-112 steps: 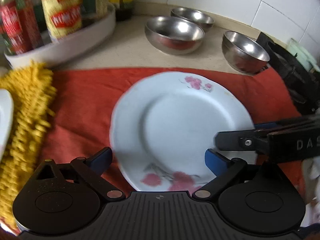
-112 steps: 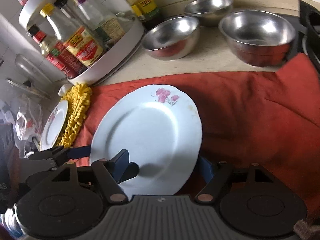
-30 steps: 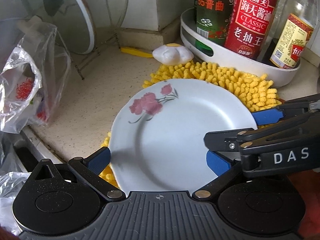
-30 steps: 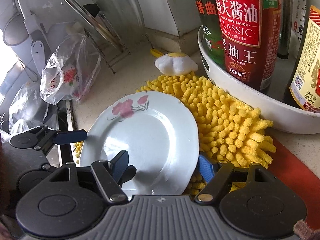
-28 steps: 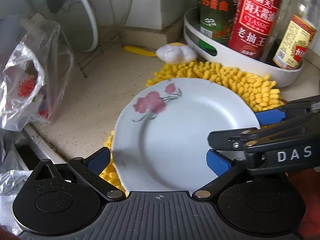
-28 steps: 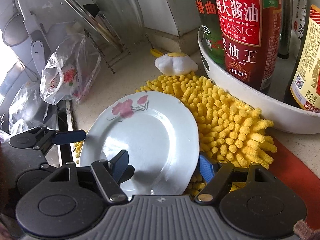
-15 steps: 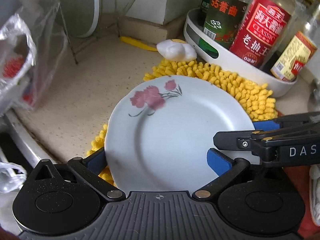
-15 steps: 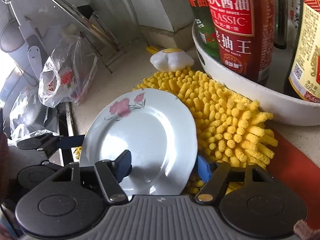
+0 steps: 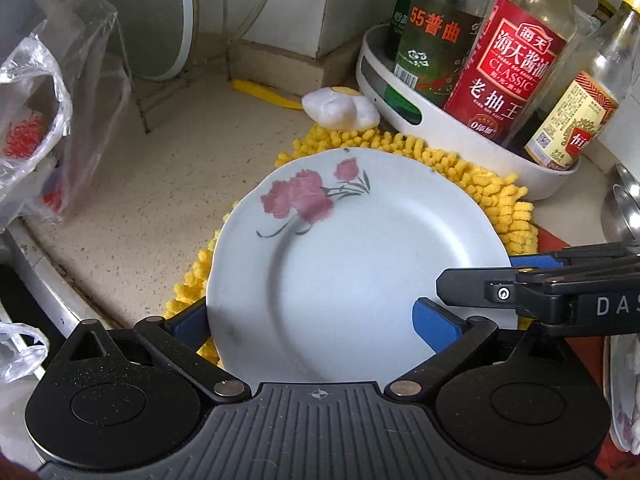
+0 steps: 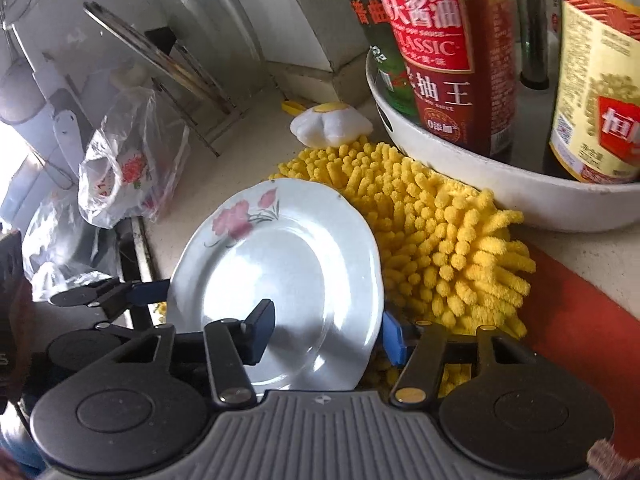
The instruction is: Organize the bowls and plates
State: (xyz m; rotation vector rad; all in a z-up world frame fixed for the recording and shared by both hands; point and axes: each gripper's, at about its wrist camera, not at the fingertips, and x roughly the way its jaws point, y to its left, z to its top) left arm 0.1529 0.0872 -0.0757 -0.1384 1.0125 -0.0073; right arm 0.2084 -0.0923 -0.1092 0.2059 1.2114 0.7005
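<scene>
Left wrist view: beige countertop (image 9: pixel 132 200) fills most of the frame beyond the jaws. White turntable tray (image 9: pixel 452 136) with sauce bottles (image 9: pixel 516 60) sits far ahead, right of the jaws. Yellow chenille mat (image 9: pixel 496 204) lies ahead of the jaws, under the plate. White flowered plate (image 9: pixel 352 264) sits between the left gripper (image 9: pixel 316 324) jaws, its near rim deep in the gap; left pad tucked under the left rim, right pad over the plate face, jaws wide and not pinching. Plate looks tilted on the mat; resting or lifted, can't tell. Right gripper (image 10: pixel 324 334) reaches in from the right of the left jaws; its jaws have just been closing, plate edge between them: left finger over the plate face, right blue pad at the rim. Actual pad contact can't be told. Plastic bag (image 9: pixel 36 128) far left of the jaws. Small egg-shaped toy (image 9: pixel 340 110) ahead, beyond the mat.
</scene>
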